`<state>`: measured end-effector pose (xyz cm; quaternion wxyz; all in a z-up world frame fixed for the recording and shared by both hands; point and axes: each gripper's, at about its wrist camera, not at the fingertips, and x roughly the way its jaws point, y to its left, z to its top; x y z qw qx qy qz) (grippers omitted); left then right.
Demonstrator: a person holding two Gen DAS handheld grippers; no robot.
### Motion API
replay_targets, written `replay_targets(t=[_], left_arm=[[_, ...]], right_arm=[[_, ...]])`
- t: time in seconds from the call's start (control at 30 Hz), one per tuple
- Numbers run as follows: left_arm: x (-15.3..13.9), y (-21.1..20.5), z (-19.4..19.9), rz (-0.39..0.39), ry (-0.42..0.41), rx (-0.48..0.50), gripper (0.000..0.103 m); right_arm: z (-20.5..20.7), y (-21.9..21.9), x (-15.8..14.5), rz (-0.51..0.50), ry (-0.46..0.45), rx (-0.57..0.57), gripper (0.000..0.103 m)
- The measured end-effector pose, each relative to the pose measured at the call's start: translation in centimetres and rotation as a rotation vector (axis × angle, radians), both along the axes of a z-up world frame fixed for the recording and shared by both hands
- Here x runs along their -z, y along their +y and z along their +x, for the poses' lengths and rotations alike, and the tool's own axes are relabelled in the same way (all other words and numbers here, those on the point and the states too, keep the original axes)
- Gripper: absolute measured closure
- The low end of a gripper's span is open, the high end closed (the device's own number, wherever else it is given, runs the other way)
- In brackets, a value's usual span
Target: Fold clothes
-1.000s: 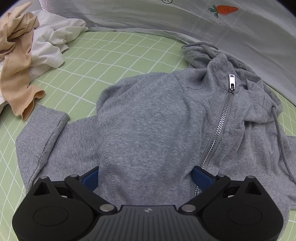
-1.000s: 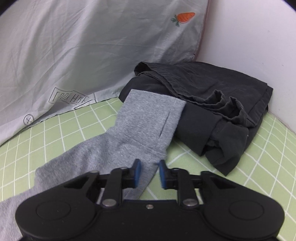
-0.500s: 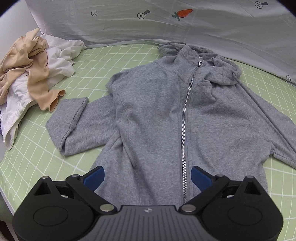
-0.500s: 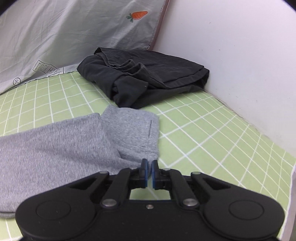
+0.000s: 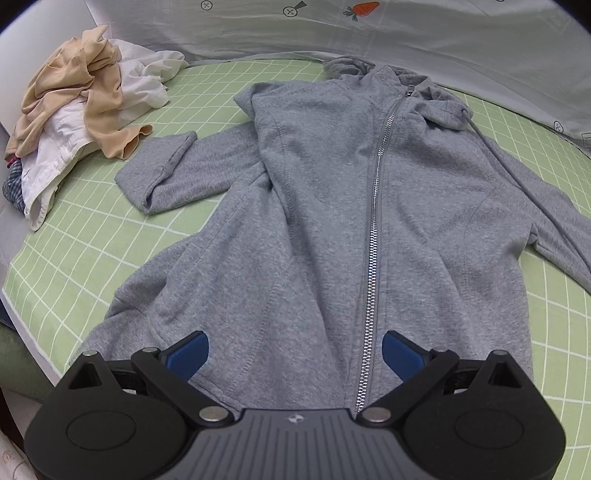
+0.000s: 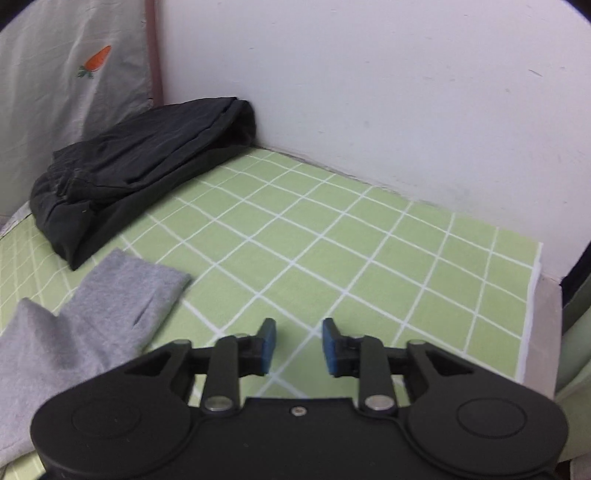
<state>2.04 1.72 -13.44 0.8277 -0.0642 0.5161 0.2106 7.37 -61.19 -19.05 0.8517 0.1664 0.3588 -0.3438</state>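
**Grey hoodie spread flat on the bed, both grippers free**

The grey hoodie (image 5: 332, 206) lies face up and zipped along the green checked bed (image 5: 92, 236), hood toward the far pillow (image 5: 406, 33), hem at the near edge. Laid out like this, its whole outline is on show, which suits folding: I judge the sleeves are what would turn in over the body. The left sleeve (image 5: 166, 173) angles out toward the heap of beige and white clothes (image 5: 81, 107) at the far left, cuff just short of it. The right sleeve (image 6: 110, 295) stretches toward the right, its cuff flat, near a dark folded garment (image 6: 140, 166) by the wall.

The left gripper (image 5: 293, 354) hovers over the hem, jaws spread wide, holding nothing. The right gripper (image 6: 293, 345) hangs over bare sheet just right of the cuff, jaws parted and empty.
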Motion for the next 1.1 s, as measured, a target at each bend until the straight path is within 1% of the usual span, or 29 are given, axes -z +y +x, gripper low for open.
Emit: replay_targets(t=[0.07, 0.1, 0.13, 0.23, 0.27, 0.33, 0.43, 0.57, 0.67, 0.7, 0.73, 0.77, 0.8, 0.83, 0.87, 0.9, 0.93, 1.0, 1.07, 1.1], left_arm=[[0.2, -0.7, 0.1, -0.01, 0.001, 0.012, 0.003], [0.5, -1.4, 0.2, -0.005, 0.012, 0.033, 0.003], [0.8, -1.9, 0.2, 0.003, 0.026, 0.054, 0.003], [1.5, -2.6, 0.1, 0.01, 0.054, 0.069, 0.003], [1.7, -2.8, 0.1, 0.011, 0.062, 0.07, 0.003], [2.1, -3.0, -0.1, 0.011, 0.079, 0.072, 0.003], [2.6, -3.4, -0.2, 0.012, 0.103, 0.075, 0.002], [3.4, -3.9, -0.4, 0.013, 0.136, 0.079, 0.0], [3.6, -3.9, -0.4, 0.008, 0.147, 0.071, 0.0], [3.6, -4.0, -0.3, 0.011, 0.15, 0.07, 0.0], [3.6, -4.0, -0.2, 0.014, 0.153, 0.069, 0.0], [3.6, -4.1, -0.1, 0.017, 0.155, 0.071, 0.0], [3.6, -4.3, 0.0, 0.027, 0.158, 0.076, 0.0], [3.6, -4.5, 0.1, 0.036, 0.162, 0.081, 0.0], [3.5, -4.7, 0.3, 0.045, 0.165, 0.086, 0.0], [3.5, -5.0, 0.4, 0.054, 0.168, 0.091, 0.0], [3.5, -5.2, 0.5, 0.063, 0.171, 0.099, 0.0], [3.4, -5.8, 0.8, 0.081, 0.178, 0.116, 0.0], [3.4, -6.2, 1.0, 0.067, 0.179, 0.131, 0.0], [3.4, -6.3, 1.0, 0.055, 0.178, 0.136, 0.0]], right_arm=[[0.9, 1.6, 0.1, 0.011, -0.018, -0.058, 0.053], [1.2, 2.3, 0.2, 0.019, -0.026, -0.078, 0.043], [1.5, 2.9, 0.2, 0.032, -0.036, -0.095, 0.03], [2.6, 4.4, 0.4, 0.047, -0.055, -0.146, 0.016], [3.0, 4.9, 0.4, 0.048, -0.06, -0.161, 0.015], [3.8, 5.3, 0.6, 0.063, -0.065, -0.184, 0.0], [4.8, 5.9, 0.9, 0.057, -0.075, -0.213, 0.0], [6.3, 7.5, 1.6, -0.044, -0.009, -0.28, 0.0], [6.6, 7.5, 1.4, -0.03, -0.009, -0.276, 0.0], [6.6, 7.5, 1.3, -0.029, -0.009, -0.275, 0.002], [6.5, 7.6, 1.2, -0.039, -0.022, -0.28, 0.014], [6.4, 7.7, 1.1, -0.051, -0.035, -0.286, 0.042], [6.2, 7.8, 0.9, -0.068, -0.047, -0.295, 0.056], [6.3, 7.8, 0.8, -0.072, -0.046, -0.305, 0.066], [6.3, 7.8, 0.7, -0.073, -0.044, -0.314, 0.068], [6.4, 7.8, 0.7, -0.085, -0.04, -0.316, 0.079], [6.4, 7.8, 0.7, -0.116, -0.027, -0.309, 0.082], [6.4, 6.9, 0.7, -0.155, -0.01, -0.275, 0.083], [6.3, 5.5, 0.6, -0.139, -0.014, -0.24, 0.084], [6.3, 4.9, 0.6, -0.153, -0.002, -0.227, 0.084]])
